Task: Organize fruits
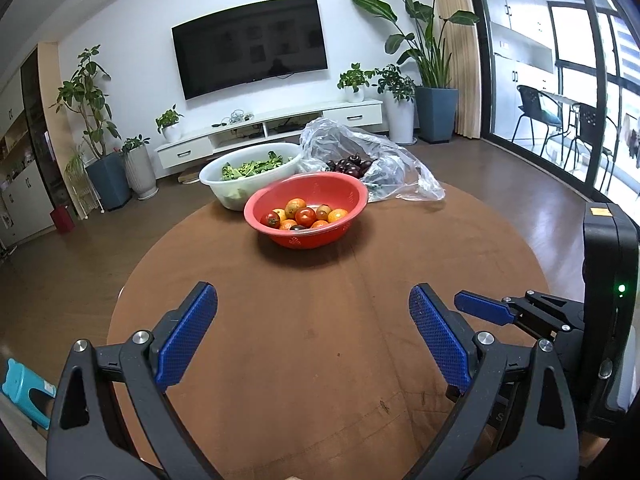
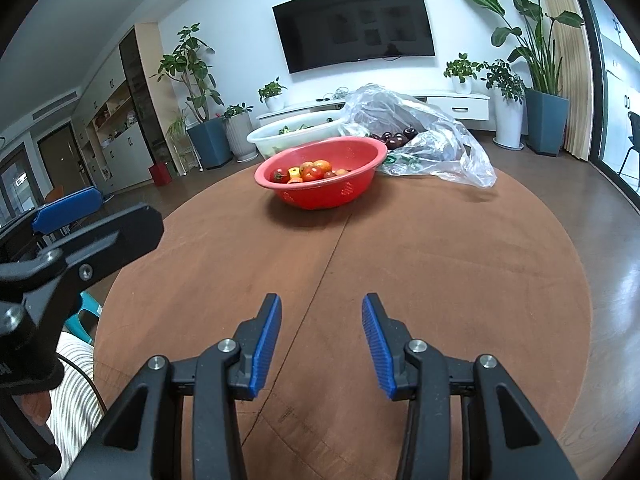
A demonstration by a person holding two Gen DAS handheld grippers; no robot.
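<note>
a: left gripper [image 1: 313, 336] open, empty, low over table [image 1: 280, 380]. far side: white bowl [image 1: 216, 180], then red bowl [image 1: 340, 196] with tomatoes [image 1: 305, 216].

b: cherries [image 2: 394, 138] in bag [image 2: 452, 148], right of red bowl. right gripper [image 2: 322, 346] also parted, empty.

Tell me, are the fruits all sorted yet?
Not yet. Done: small tomatoes already sit in the red bowl. In hand: nothing; the left tool and right tool are both open and empty over the near side of the table. Left: the dark fruits lie in the plastic bag behind the bowl, so sorting looks barely started.
</note>
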